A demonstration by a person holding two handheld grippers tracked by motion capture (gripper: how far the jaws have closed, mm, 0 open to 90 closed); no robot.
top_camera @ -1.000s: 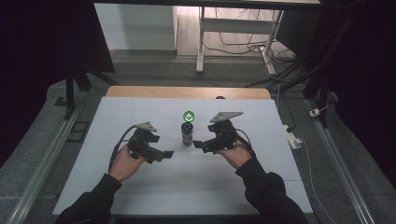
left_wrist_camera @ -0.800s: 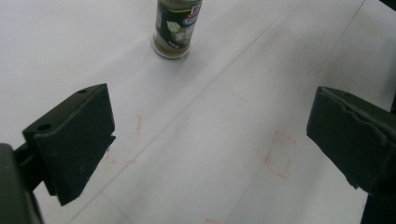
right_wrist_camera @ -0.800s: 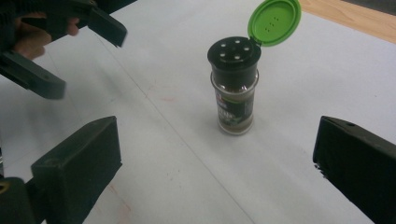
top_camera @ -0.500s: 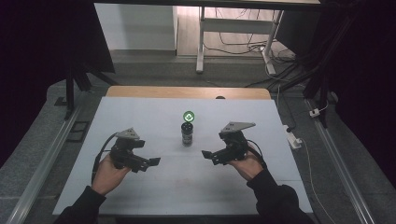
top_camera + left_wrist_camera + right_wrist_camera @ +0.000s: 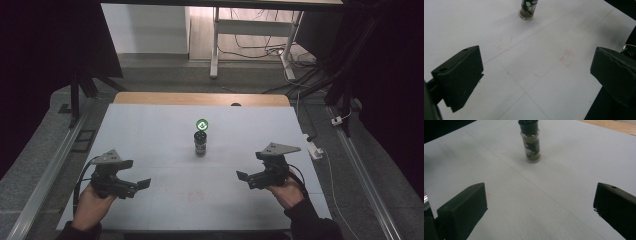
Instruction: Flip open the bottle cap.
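Observation:
A small spice jar (image 5: pixel 201 142) with a dark body and a green-lit lid stands upright mid-table; it also appears as the jar (image 5: pixel 527 8) and the jar (image 5: pixel 531 143). My left gripper (image 5: pixel 136 174) is held near the front left, well apart from the jar. My right gripper (image 5: pixel 250 166) sits at the front right, equally far from it. Both have just been opening their jaws, which now stand wide with nothing between them. In the left gripper view my left gripper (image 5: pixel 536 75) frames bare table; my right gripper (image 5: pixel 539 202) does the same in the right gripper view.
The white table top (image 5: pixel 150 130) ends in a wooden strip (image 5: pixel 200 98) at the back. Faint red marks (image 5: pixel 567 58) are drawn on the surface. A white power strip (image 5: pixel 314 147) lies off the right edge. Metal rails run along the floor on both sides.
Both hands have pulled away from the jar, outward and toward the near edge. The jar stays standing alone in the middle.

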